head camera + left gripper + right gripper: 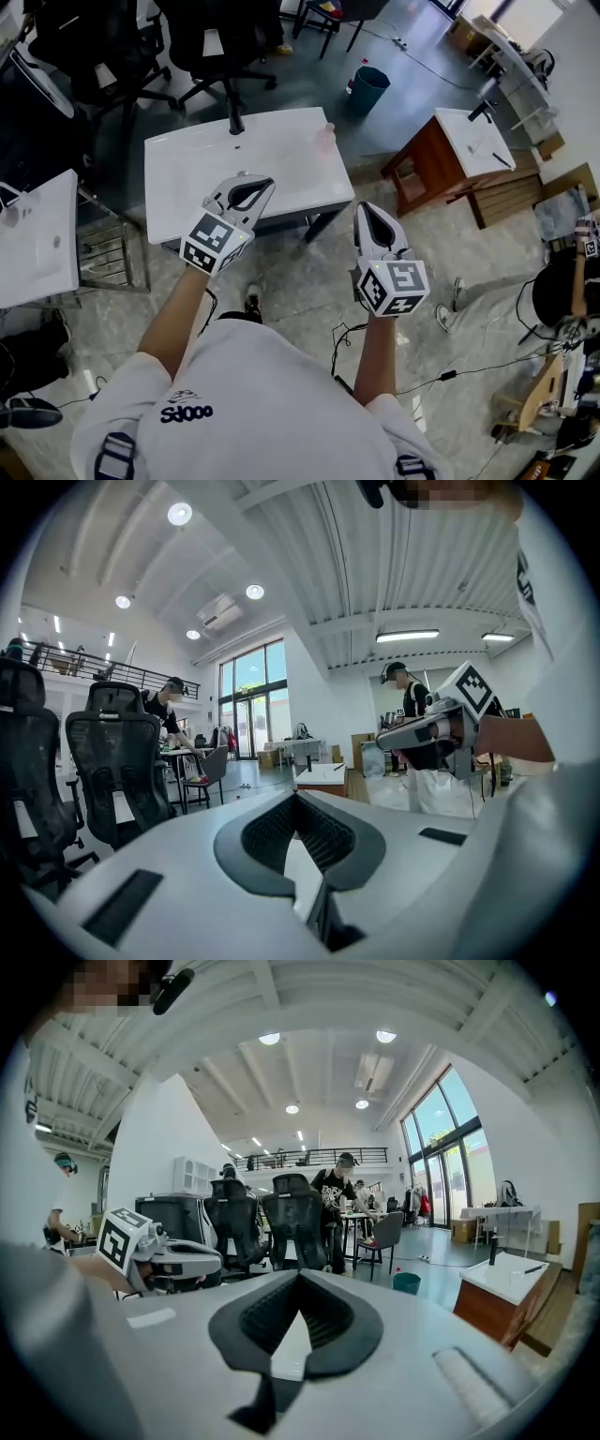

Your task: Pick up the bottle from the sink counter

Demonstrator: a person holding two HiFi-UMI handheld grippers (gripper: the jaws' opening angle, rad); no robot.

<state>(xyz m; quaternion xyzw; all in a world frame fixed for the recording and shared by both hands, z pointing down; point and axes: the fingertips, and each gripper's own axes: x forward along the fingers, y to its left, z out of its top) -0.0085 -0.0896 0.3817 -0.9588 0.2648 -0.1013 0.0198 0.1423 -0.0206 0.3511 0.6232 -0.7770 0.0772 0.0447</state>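
Jaws closed (both pairs), pinkish translucent bottle

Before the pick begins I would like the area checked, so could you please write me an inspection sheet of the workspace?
Surface: white sink counter, black faucet at its far edge.
Job's things: pale pink bottle at the counter's far right corner, untouched.
Clutter: nothing seen on the counter.
Grippers: left gripper and right gripper both shut, fingers together, nothing held, near the counter's front edge and apart from the bottle.
Cables: black cables lie across the floor beside the person.
Surroundings: office chairs, teal bin, wood-based sink unit at right, second white counter at left.
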